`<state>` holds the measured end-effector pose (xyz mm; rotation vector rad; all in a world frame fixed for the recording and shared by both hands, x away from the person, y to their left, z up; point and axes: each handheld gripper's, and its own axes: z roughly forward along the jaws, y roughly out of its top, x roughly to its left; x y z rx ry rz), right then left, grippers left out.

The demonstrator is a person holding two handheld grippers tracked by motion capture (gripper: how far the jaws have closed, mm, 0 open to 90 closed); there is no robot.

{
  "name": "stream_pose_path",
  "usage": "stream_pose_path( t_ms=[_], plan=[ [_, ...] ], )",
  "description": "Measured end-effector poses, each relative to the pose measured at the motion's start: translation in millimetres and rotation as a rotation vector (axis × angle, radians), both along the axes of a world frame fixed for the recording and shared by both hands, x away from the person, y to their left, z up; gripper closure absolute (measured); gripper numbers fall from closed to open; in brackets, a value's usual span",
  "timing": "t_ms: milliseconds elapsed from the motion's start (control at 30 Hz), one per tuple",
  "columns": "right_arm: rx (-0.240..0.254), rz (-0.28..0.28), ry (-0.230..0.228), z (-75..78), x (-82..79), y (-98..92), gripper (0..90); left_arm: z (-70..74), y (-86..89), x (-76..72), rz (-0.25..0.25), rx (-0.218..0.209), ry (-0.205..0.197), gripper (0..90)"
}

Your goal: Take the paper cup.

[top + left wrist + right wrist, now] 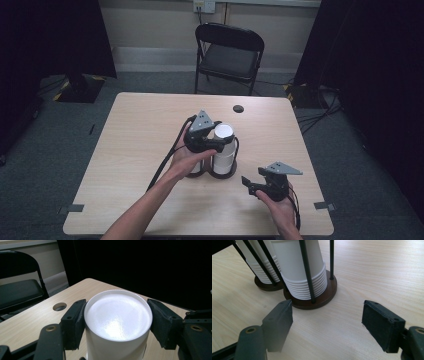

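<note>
stack of inverted white paper cups [117, 322] in black wire dispenser: likely light, thin-walled, crushable; left tool [117, 322] spread astride topmost cup, grip sides gently; right tool [334, 325] spread, empty.

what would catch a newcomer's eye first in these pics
Most striking is the white stack of upside-down paper cups in a dark rod holder near the middle of the wooden table, with the left claw set around its top, one pad on each side. Next comes the right claw, open and empty above the table nearer the person, aimed at the holder's round base.
</note>
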<state>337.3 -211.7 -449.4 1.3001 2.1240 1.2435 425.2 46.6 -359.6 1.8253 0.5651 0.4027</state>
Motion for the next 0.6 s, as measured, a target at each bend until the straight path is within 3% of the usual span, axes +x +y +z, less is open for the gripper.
stream_pose_path(
  t_ms=[600],
  plan=[
    [0.0, 0.001, -0.001, -0.1, -0.1, 0.3, 24.8, 9.1, 3.3, -4.5, 0.006, -0.02, -0.014, 34.6]
  ],
)
